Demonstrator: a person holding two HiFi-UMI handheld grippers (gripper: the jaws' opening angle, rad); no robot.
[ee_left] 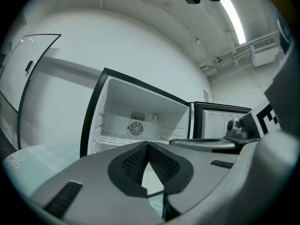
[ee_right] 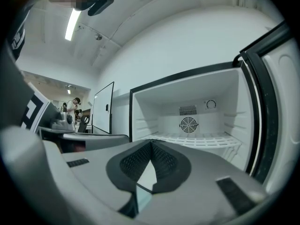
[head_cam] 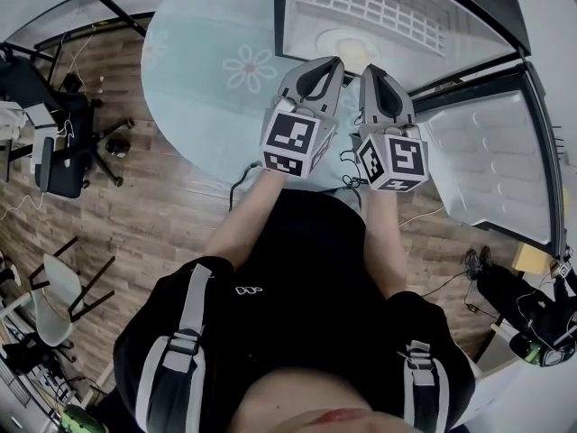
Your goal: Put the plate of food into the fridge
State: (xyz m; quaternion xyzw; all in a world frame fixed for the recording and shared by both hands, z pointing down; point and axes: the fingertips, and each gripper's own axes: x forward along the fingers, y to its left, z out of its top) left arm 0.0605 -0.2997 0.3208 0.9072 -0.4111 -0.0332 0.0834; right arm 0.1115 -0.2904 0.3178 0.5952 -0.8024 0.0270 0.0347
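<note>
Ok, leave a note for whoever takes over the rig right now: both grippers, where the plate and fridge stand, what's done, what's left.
Left hand-held gripper: shut, empty.
Right hand-held gripper: shut, empty.
Both are held side by side in front of the open fridge, whose door is swung wide to the right.
Plate: the head view shows a pale round shape inside the fridge, probably the plate. Neither gripper view shows it.
Done: plate apparently in.
Left: confirm that, then likely close the door.
</note>
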